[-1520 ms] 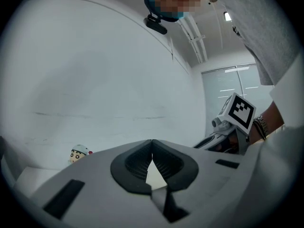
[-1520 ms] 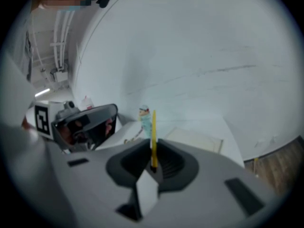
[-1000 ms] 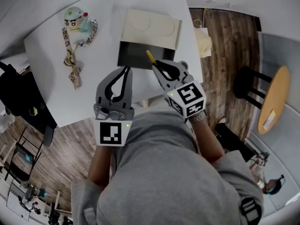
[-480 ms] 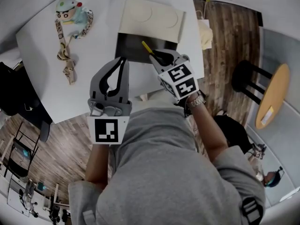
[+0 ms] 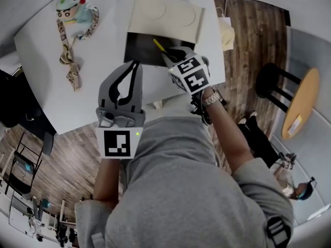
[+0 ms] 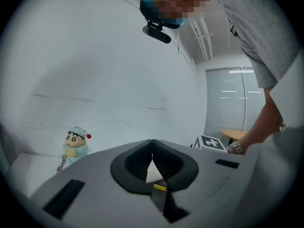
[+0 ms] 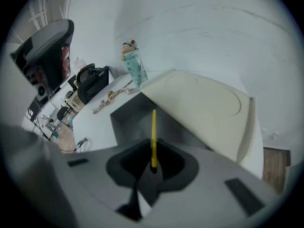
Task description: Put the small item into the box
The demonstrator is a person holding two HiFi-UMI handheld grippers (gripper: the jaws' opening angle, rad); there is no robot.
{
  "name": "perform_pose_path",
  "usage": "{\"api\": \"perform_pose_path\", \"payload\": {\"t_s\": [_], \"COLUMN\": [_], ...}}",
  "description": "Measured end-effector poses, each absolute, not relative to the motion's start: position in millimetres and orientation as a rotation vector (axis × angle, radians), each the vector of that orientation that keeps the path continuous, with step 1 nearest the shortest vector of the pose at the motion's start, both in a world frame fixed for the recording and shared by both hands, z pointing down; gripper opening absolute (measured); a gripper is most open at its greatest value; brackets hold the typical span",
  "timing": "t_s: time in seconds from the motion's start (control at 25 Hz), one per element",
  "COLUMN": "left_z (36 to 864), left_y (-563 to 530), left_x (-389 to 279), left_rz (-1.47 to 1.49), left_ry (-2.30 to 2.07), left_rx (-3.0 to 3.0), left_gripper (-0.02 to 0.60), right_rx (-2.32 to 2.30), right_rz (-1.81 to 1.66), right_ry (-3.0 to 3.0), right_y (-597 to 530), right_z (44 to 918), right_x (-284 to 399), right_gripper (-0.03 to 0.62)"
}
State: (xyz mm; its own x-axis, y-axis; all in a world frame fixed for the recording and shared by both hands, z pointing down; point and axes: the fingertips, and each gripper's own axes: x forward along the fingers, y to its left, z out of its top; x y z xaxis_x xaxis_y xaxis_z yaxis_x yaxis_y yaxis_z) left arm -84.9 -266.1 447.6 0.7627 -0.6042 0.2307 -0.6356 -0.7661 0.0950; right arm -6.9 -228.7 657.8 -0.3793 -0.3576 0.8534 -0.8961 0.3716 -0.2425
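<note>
My right gripper [image 5: 172,54] is shut on a thin yellow stick [image 5: 159,46], which pokes out over the dark inside of the open box [image 5: 138,49]. In the right gripper view the yellow stick [image 7: 153,134] stands straight out from the closed jaws of the right gripper [image 7: 153,167], above the box's dark inside [image 7: 134,113]. The box's cream lid [image 5: 165,15] leans back behind it. My left gripper [image 5: 136,65] hovers at the box's near left corner, jaws together and nothing held. The left gripper [image 6: 152,141] shows its tips touching.
A cartoon doll [image 5: 73,12] with a patterned lanyard [image 5: 68,58] sits at the white table's [image 5: 62,97] far left. The doll [image 6: 75,144] also shows in the left gripper view. A stool [image 5: 274,89] and a round wooden table [image 5: 305,107] stand on the floor to the right.
My right gripper has carried the yellow stick forward, from the box's near edge to over its dark inside. The left gripper has hardly moved.
</note>
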Motion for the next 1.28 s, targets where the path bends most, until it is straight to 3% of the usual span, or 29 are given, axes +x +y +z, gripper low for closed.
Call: {"api": "perform_pose_path", "payload": {"t_s": [1.28], "left_z": [451.6], "left_y": [-264.4], "left_x": [-104.2], "left_rz": [0.3], "left_ry": [-1.061], "left_rx": [2.753], "left_gripper": [0.032], "right_rx": [1.061], "right_rz": [0.953], "right_ry": [-1.82], "right_y": [-238.2], "right_z": [693.8], "right_x": [-21.5], "right_gripper": [0.072]}}
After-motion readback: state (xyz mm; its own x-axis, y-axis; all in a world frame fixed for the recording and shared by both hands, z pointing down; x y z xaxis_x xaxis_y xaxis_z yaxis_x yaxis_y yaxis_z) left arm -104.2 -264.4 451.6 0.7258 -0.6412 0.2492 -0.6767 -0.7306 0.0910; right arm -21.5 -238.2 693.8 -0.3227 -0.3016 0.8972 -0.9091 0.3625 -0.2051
